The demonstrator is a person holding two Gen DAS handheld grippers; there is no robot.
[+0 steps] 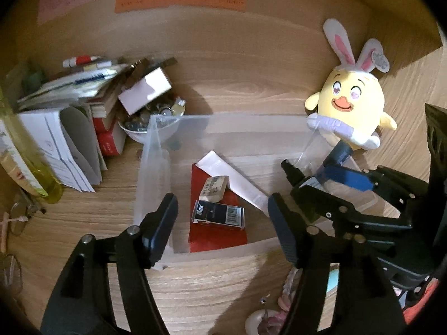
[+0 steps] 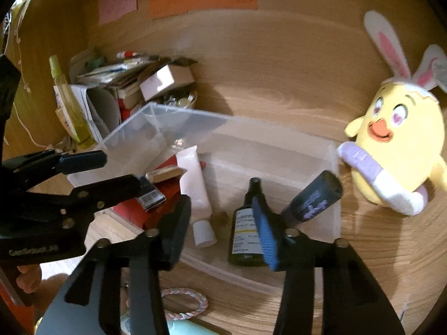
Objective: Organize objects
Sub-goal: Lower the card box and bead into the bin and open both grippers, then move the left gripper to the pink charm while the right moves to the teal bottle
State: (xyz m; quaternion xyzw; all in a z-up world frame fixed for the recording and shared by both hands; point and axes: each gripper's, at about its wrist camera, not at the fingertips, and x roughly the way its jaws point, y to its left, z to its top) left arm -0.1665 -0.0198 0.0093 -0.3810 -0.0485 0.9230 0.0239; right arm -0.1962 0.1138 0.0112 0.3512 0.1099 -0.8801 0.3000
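A clear plastic bin (image 1: 232, 117) (image 2: 279, 131) stands on the wooden desk. In it lie a red booklet (image 1: 220, 237), a dark Max staple box (image 1: 218, 214), an eraser (image 1: 213, 188) and a white tube (image 1: 237, 180) (image 2: 195, 192). A dark green bottle (image 2: 243, 237) and a dark blue cylinder (image 2: 315, 195) also rest inside. My left gripper (image 1: 223, 229) hovers open above the staple box, holding nothing. My right gripper (image 2: 222, 231) is open over the bin, with the tube's cap below its gap and the bottle by its blue-padded finger (image 2: 266, 234).
A yellow plush chick with rabbit ears (image 1: 352, 103) (image 2: 396, 150) leans at the bin's right. Books, papers and a bowl of small items (image 1: 148, 122) crowd the back left beside a yellow-green bottle (image 1: 25, 164). A braided bracelet (image 2: 184, 304) lies near the front edge.
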